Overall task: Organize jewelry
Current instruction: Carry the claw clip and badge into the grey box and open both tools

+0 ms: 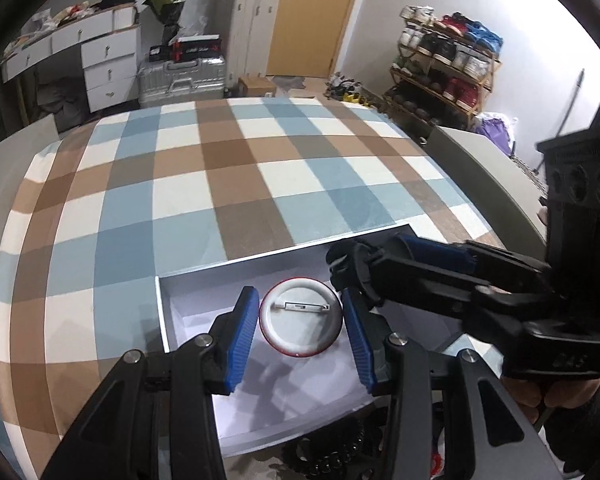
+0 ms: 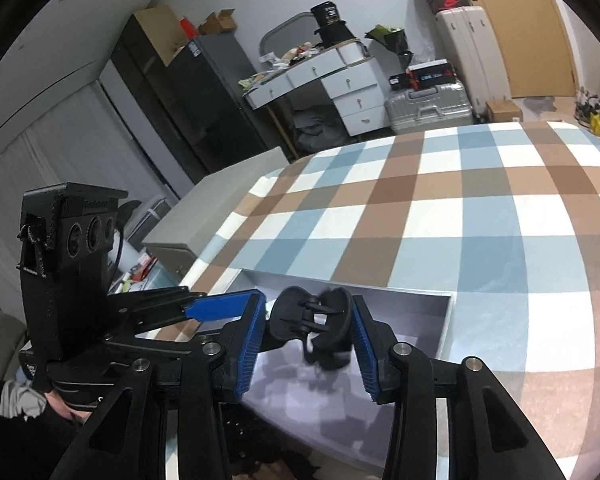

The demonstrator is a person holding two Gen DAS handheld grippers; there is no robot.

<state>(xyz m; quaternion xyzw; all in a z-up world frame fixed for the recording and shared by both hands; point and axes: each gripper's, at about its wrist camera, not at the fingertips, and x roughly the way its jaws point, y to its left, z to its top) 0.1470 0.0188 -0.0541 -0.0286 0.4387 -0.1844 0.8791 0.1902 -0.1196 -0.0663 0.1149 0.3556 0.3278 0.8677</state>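
My left gripper has its blue pads either side of a round white pin-back badge with a red rim, bar clasp facing up. The pads sit right at the rim but I can't tell whether they press it or just bracket it, nor whether the badge is lifted or lying on the floor of the shallow white open box beneath.

My right gripper has a black plastic claw hair clip between its pads. The clip looks blurred and tilted, with a gap on the left-pad side, so I read the jaws as slackened off it, not pinching.

Risks:
- The clip is directly over the box interior in the right wrist view; if it drops crooked it may bounce onto the badge or hit the box wall.
- In the left wrist view the right gripper crowds just up and right of the left one, nearly touching its right finger; a careless retreat could knock them together and flick the badge.
- The badge is thin and slick; a rim-only hold can pop it out.

Box sits on a blue, brown and white checked tablecloth covering the table, just ahead of both grippers.
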